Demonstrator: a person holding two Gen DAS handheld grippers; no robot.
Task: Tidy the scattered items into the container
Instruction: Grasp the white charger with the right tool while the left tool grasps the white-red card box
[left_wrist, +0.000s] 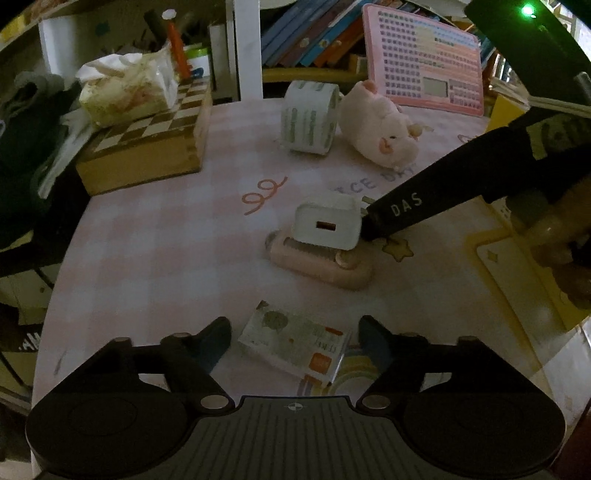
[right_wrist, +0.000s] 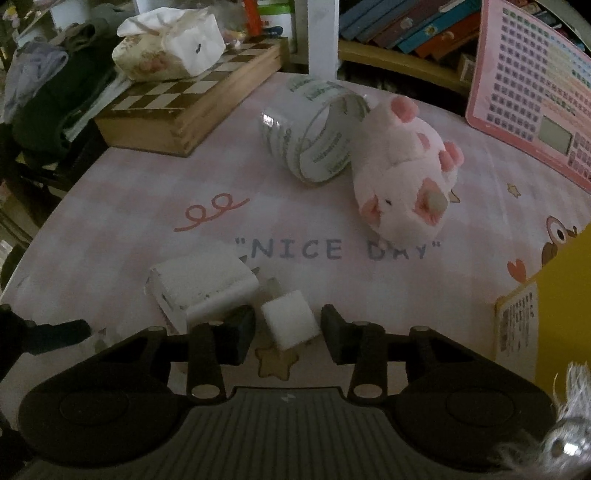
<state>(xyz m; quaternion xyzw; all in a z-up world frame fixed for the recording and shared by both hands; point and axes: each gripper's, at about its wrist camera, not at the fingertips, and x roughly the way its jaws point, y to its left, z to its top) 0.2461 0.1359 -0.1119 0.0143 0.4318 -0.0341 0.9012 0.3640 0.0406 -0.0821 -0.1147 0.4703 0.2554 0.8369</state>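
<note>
My left gripper (left_wrist: 293, 341) is open, its fingers either side of a small printed card box (left_wrist: 295, 343) on the pink table mat. A large white charger (left_wrist: 327, 221) lies on a pink comb case (left_wrist: 321, 264). My right gripper (right_wrist: 288, 332) is open around a small white cube charger (right_wrist: 290, 323), next to the large charger (right_wrist: 201, 288). In the left wrist view its black finger (left_wrist: 402, 210) touches the large charger. A tape roll (right_wrist: 314, 136) and a pink plush pig (right_wrist: 402, 173) lie further back. A yellow container (right_wrist: 546, 314) stands at the right.
A chessboard box (left_wrist: 147, 147) with a tissue pack (left_wrist: 127, 86) on it sits at the back left. A pink keyboard toy (left_wrist: 424, 59) leans against books at the back right. Dark clothes pile at the left edge.
</note>
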